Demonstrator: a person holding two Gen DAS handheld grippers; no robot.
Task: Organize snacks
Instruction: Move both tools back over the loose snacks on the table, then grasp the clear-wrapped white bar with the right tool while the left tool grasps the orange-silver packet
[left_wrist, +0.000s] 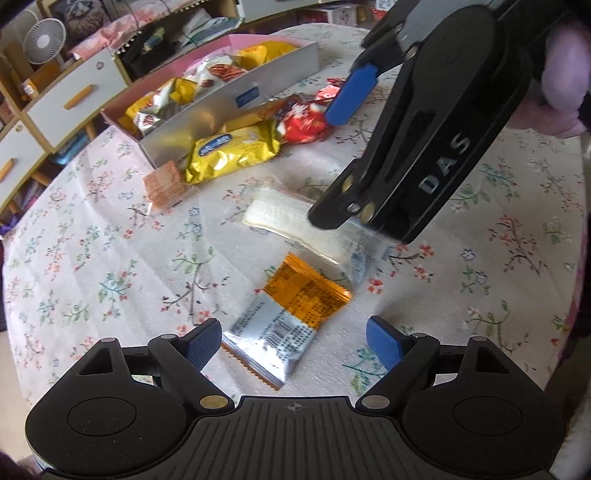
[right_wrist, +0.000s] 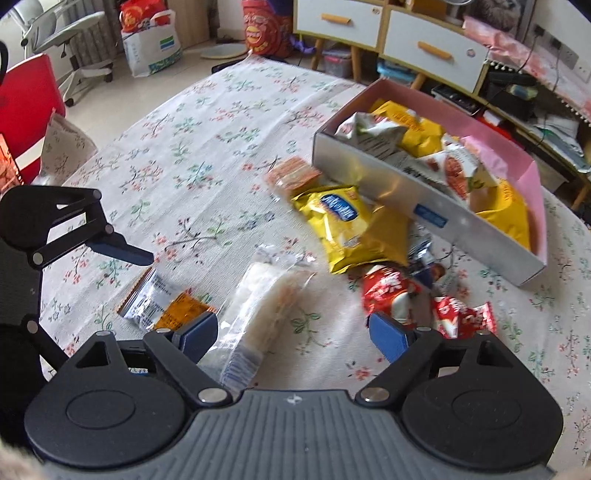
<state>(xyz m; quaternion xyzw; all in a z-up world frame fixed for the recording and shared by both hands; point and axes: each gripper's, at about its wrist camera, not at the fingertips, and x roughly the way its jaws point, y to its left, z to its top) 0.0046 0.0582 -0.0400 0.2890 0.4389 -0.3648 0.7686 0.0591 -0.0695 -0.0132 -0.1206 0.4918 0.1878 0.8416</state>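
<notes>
The left gripper (left_wrist: 291, 341) hangs over the table with its blue pads spread wide, and an orange-and-silver packet (left_wrist: 286, 325) lies flat on the cloth between them, not pinched. The packet's back carries dense small print and a barcode, too blurred to read. The right gripper (right_wrist: 293, 330) is spread too, nothing pressed in it; a clear-wrapped white sandwich (right_wrist: 262, 306) lies beneath its gap, nearer the left pad. In the left wrist view its black side reads "DAS".

The snacks lie loose on a floral tablecloth (right_wrist: 192, 147). A yellow bag (right_wrist: 351, 229) with a blue oval logo, lettering unreadable, rests against the silver wall of an open box (right_wrist: 424, 206) lined pink; the wall bears a small blue label. Inside the box sit more yellow and white bags (right_wrist: 406, 144). Two red packets (right_wrist: 391, 291) with white characters lie near the right pad. A small orange wafer pack (right_wrist: 291, 173) lies by the box corner.
</notes>
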